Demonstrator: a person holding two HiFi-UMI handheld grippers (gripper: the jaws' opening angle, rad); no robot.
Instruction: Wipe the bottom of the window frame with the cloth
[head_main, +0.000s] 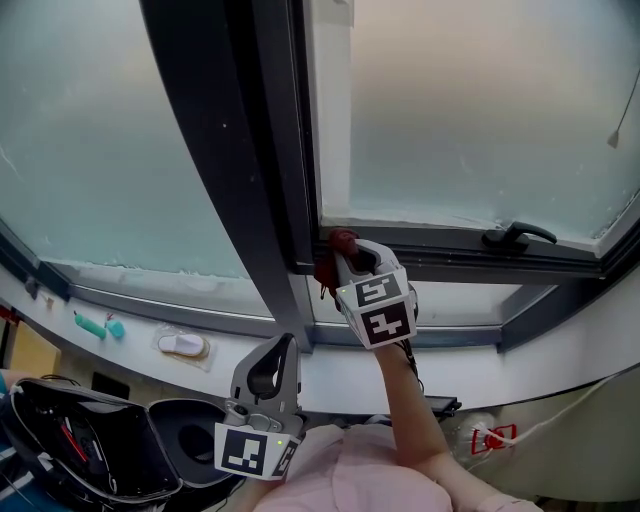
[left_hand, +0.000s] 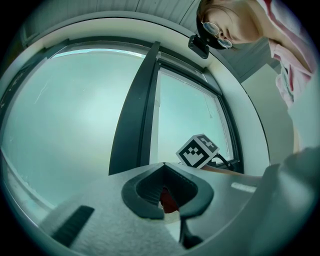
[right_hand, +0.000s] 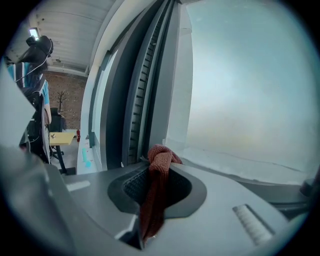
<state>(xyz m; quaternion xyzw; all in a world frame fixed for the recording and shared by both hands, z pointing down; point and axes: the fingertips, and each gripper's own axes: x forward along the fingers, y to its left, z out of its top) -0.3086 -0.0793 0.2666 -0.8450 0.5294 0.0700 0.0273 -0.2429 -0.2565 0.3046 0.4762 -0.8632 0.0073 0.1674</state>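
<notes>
A dark red cloth (head_main: 330, 262) is bunched against the left end of the window frame's dark bottom rail (head_main: 440, 245), right at the corner by the upright. My right gripper (head_main: 345, 258) is shut on the cloth. In the right gripper view the cloth (right_hand: 155, 190) hangs down between the jaws, knotted at the right gripper's tips (right_hand: 159, 156). My left gripper (head_main: 284, 342) is held low and apart from the window, pointing up, its jaws shut with nothing in them. In the left gripper view its tips (left_hand: 163, 166) meet, and the right gripper's marker cube (left_hand: 198, 151) shows beyond.
A black window handle (head_main: 516, 237) lies on the rail to the right. A wide dark mullion (head_main: 245, 150) rises left of the cloth. On the white sill (head_main: 140, 335) lie a teal item (head_main: 92, 325) and a white packet (head_main: 182, 345). A black bag (head_main: 90, 445) sits lower left.
</notes>
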